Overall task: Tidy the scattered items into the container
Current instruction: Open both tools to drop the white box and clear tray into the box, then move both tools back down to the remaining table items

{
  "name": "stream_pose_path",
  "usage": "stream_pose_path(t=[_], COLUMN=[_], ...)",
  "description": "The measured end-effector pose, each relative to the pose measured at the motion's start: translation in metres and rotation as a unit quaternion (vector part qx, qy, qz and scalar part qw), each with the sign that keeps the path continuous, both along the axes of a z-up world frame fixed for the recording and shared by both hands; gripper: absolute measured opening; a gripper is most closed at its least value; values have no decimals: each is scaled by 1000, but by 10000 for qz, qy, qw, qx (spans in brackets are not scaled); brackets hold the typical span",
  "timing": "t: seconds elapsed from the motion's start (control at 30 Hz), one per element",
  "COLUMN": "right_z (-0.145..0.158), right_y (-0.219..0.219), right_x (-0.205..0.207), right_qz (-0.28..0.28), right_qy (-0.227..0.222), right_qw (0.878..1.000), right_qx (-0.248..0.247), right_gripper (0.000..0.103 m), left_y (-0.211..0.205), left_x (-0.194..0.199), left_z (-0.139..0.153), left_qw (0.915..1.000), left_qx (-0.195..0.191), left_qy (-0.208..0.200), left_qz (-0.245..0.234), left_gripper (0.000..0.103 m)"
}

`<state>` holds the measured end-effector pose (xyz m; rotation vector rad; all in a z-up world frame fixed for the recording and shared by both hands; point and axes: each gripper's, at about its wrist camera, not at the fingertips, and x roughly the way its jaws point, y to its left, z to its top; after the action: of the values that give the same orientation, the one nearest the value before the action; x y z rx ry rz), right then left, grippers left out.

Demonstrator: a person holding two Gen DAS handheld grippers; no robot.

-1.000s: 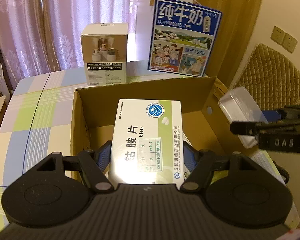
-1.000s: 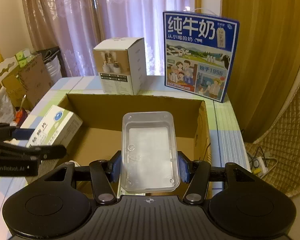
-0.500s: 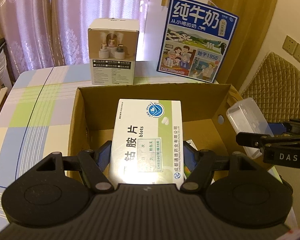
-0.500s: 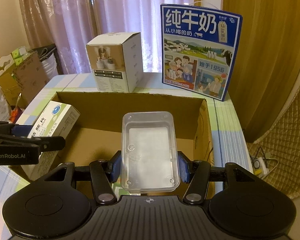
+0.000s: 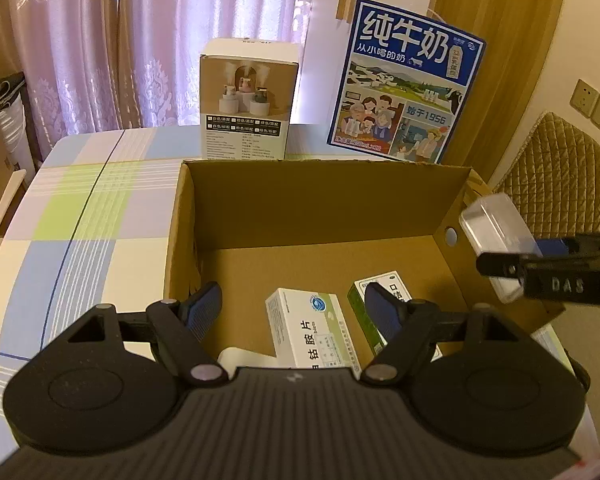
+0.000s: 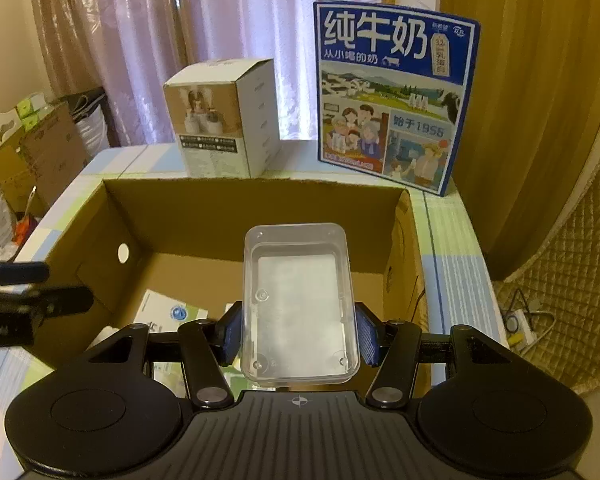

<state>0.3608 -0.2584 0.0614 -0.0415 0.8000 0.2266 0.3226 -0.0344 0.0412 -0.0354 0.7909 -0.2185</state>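
Left claw (image 5: 294, 306) hangs over the open corrugated cardboard box (image 5: 324, 196), jaws opening, ribbed blue pads bare with nothing pinched between them. Below it, on the plain brown box floor, lies a white-and-green medicine carton (image 5: 310, 328), flat, rectangular, glossy print, a round blue logo at its top and large black Chinese characters along its face. Just beside it to the right is a second green-and-white carton (image 5: 384, 286), partly hidden by the right-hand pad. Right claw (image 6: 299, 330) is clamped on a clear plastic tray (image 6: 298, 304), rounded corners, thin lipped rim, frosted-looking base; both blue pads press its long sides, and it is held above the box interior near the right wall. Box walls show a punched round hole on each short side. On the checked pastel cloth of the worktop (image 5: 80, 216) behind the box stand a white-and-tan product box (image 5: 246, 100) picturing small humidifiers, and a blue milk case (image 6: 394, 96) lettered "纯牛奶" and "始于1956".
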Motion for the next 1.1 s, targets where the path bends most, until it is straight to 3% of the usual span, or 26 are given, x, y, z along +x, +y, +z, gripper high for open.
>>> stream_pose_path(t=[0.1,0.4,0.77,0.97,1.1], right_z=[2,14,41,44,45], right_y=[-2,-17,-16,-4,-4], right_x=[1,-23,-97,-143,-169], right_qz=[-37,-183,-93,161,197], right_qy=[-45,-91,-123,-129,-108], right_qw=[9999,9993,9996,9997,9997], right_qx=[111,301,216,-91,-31], right_gripper=[64,68,82,87,95], left_y=[0,3,12,15,21], left_x=[-8,-43,-109,-153,-181], left_z=[2,10,31,38,41], left_qw=[10000,9999,9998,9998,9999], left_qx=[4,-50,-170,-137,-129], left_qy=[-53,-151,-113,-108,-74], left_qz=[-38,-68,27,25,59], left_gripper=[75,75,75,85,90])
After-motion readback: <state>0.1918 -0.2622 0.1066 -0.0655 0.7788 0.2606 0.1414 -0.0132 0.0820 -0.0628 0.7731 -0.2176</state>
